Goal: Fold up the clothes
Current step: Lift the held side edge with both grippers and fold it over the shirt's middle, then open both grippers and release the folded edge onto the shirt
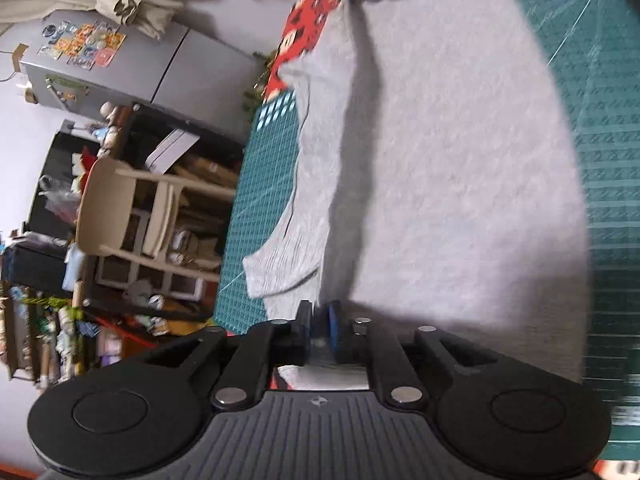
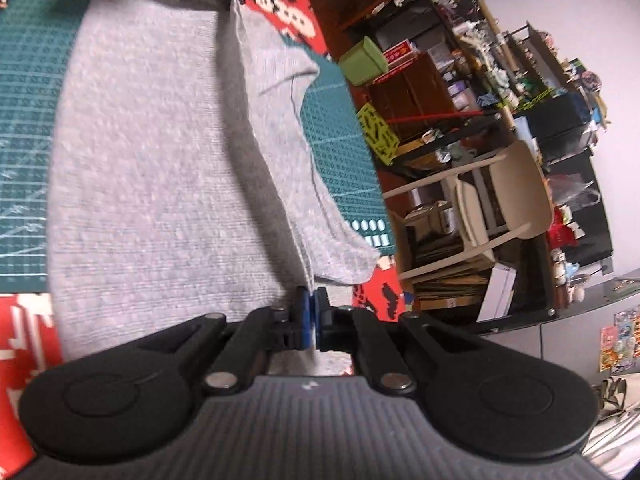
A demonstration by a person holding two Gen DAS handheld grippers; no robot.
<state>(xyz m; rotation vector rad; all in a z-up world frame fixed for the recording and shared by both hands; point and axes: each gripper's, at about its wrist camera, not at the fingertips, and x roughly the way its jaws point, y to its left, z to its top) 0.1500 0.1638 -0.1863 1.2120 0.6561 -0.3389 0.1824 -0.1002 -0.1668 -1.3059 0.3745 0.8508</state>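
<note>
The grey garment lay spread over the green cutting mat on the bench; the left hand-held gripper was clenched on the garment's edge nearest the mat's rim, the right hand-held gripper clenched on the same edge further along; a sleeve trailed onto the mat

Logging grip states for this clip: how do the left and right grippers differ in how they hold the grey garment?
The left gripper shows a narrow gap between its blue pads, with grey garment cloth in it; the right gripper has its pads pressed nearly together. In the left wrist view the sleeve lies left of the fingers; in the right wrist view it lies right. Both pinch the same raised fold.
</note>
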